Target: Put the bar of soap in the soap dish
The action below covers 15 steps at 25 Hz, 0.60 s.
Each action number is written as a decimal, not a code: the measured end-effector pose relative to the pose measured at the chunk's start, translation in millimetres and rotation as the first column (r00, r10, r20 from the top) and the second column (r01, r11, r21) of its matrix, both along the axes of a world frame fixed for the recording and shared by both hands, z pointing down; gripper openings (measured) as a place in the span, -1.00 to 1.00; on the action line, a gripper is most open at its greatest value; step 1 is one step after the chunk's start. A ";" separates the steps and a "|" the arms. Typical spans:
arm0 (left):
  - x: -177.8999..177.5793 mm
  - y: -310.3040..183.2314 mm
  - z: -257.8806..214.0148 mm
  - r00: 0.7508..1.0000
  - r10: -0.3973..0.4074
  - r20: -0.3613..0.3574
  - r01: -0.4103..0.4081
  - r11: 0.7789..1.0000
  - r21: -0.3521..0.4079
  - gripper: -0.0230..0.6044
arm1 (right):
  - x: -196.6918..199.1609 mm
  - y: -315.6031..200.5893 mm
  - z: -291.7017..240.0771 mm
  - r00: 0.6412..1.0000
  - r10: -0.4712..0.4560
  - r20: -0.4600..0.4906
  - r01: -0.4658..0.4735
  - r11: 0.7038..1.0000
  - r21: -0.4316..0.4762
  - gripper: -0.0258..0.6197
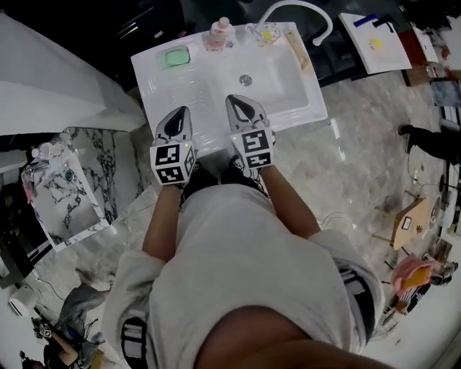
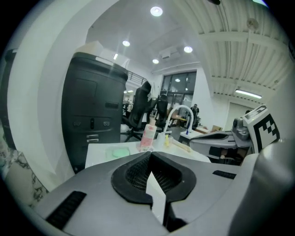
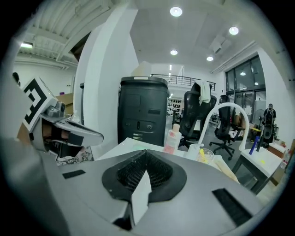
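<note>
A pale green bar of soap [image 1: 176, 56] lies in a clear soap dish [image 1: 165, 63] on the back left corner of the white sink unit [image 1: 162, 90]. In the left gripper view the soap [image 2: 120, 151] shows as a green patch past the jaws. My left gripper [image 1: 184, 110] and right gripper [image 1: 234, 99] hang side by side over the sink's front part, both pointing toward the back. Each is shut with nothing between its jaws, as the left gripper [image 2: 150, 155] and right gripper [image 3: 145, 152] views show.
A pink bottle [image 1: 218, 34], a glass cup [image 1: 266, 33] and a white arched faucet [image 1: 302, 7] stand along the sink's back edge. A pale stick [image 1: 299, 50] lies on the right rim. A marble-patterned stand [image 1: 72, 180] is at the left, and a black cabinet [image 2: 92, 115] behind.
</note>
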State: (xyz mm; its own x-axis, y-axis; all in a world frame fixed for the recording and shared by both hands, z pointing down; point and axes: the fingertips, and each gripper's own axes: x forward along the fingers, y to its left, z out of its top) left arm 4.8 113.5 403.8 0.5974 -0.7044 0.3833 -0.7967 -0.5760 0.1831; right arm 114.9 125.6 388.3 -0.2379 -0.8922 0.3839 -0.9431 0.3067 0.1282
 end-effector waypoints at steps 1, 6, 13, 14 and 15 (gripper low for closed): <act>2.6 0.9 -6.9 1.000 -0.013 -0.006 0.013 1.000 0.011 -0.87 | 2.2 0.2 -6.4 1.000 -0.009 0.008 0.009 1.000 0.010 -0.92; 25.1 6.3 -49.1 0.999 -0.035 -0.038 0.039 0.995 0.090 -0.87 | 20.7 0.2 -54.6 0.998 -0.038 0.048 0.033 0.994 0.103 -0.92; 49.6 8.8 -119.3 0.998 -0.048 -0.049 0.059 0.967 0.250 -0.87 | 57.0 4.5 -115.5 0.995 -0.042 0.092 0.019 0.973 0.229 -0.92; 52.6 8.9 -127.0 0.997 -0.052 -0.049 0.063 0.961 0.270 -0.87 | 61.2 4.3 -122.1 0.995 -0.043 0.093 0.019 0.969 0.245 -0.92; 55.5 9.2 -133.3 0.997 -0.055 -0.048 0.067 0.955 0.288 -0.87 | 65.2 3.9 -127.8 0.995 -0.043 0.094 0.017 0.966 0.260 -0.92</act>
State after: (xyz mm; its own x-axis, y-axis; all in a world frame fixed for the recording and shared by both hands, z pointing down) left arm 60.3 122.7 270.5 0.5602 -0.8172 0.1353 -0.8275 -0.5594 0.0474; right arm 180.1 129.5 260.5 -0.2910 -0.9498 0.1152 -0.9459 0.3037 0.1146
